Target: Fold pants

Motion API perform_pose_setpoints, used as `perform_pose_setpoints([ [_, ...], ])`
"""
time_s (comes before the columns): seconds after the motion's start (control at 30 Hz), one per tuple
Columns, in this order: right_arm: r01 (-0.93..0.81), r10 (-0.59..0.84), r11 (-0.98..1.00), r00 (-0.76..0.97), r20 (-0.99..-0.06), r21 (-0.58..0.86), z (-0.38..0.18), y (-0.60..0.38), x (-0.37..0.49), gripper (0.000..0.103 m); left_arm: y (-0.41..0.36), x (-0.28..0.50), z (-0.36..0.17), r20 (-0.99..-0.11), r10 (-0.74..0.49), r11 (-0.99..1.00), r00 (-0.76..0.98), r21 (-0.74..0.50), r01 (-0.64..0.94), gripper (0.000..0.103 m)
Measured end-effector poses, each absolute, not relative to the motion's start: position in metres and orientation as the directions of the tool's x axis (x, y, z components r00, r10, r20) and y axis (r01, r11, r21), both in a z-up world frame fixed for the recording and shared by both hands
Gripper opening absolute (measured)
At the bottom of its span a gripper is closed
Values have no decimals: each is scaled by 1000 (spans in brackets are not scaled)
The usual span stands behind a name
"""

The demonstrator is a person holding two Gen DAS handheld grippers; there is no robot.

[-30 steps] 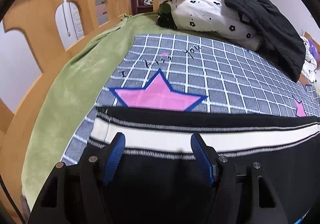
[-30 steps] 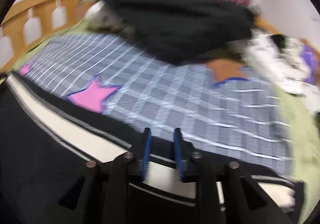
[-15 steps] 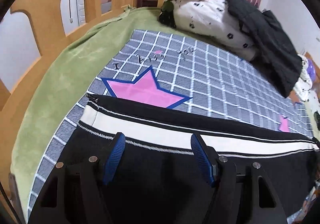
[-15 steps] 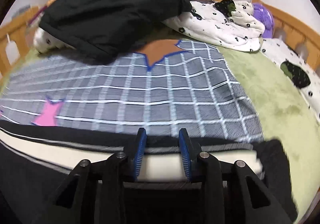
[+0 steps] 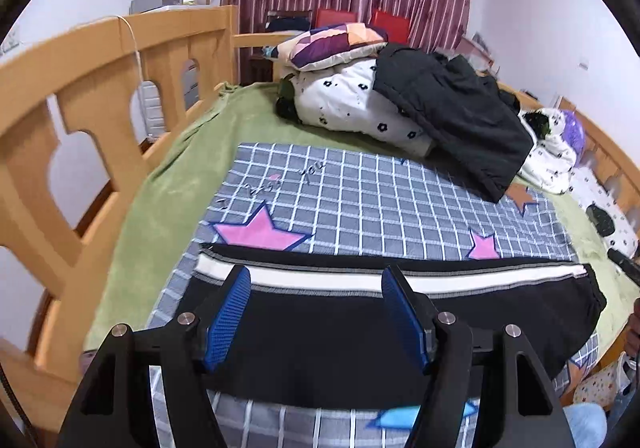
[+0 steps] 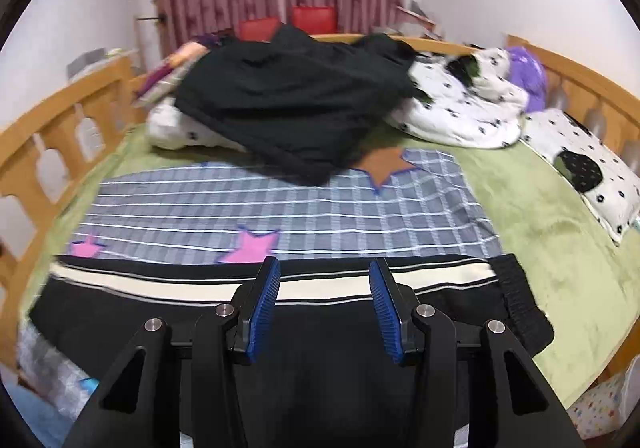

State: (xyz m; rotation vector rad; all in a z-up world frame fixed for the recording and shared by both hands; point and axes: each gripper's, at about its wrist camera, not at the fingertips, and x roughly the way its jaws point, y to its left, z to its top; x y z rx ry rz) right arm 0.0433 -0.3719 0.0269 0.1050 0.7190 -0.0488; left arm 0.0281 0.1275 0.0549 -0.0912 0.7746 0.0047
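You're hovering both the left gripper (image 5: 316, 314) and right gripper (image 6: 324, 308), fingers spread and empty, over the pants (image 5: 360, 332), lying lengthwise-folded, crosswise folds remaining.

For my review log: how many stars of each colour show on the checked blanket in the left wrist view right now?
Pink stars: 2, a large one and a small one
Orange-brown stars: 1, partly under the black jacket
Light blue stars: 1, partly hidden by the left hand-held gripper
Total: 4 stars on the checked blanket
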Motion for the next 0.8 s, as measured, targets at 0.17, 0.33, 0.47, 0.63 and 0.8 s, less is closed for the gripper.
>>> perform_pose_setpoints([
  [0.17, 17, 68, 992, 763, -643, 125, 56, -324, 22, 60, 132, 9, 61, -732, -48, 995, 680, -98, -35, 66],
  [0.33, -68, 119, 992, 773, -623, 104, 53, -279, 20, 65, 162, 12, 42, -719, -34, 984, 694, -145, -101, 74],
  [0.47, -132, 160, 987, 743, -650, 92, 23, -248, 53, 65, 197, 40, 4, -704, 21, 967, 710, -165, -193, 74],
  [0.63, -185, 196, 979, 708, -678, 90, -26, -212, 102, 56, 230, 90, -61, -736, 86, 955, 671, -131, -266, 64],
  [0.8, -274, 211, 962, 684, -699, 22, -59, -184, 135, 54, 241, 145, -98, -762, 152, 975, 630, 11, -222, 61],
])
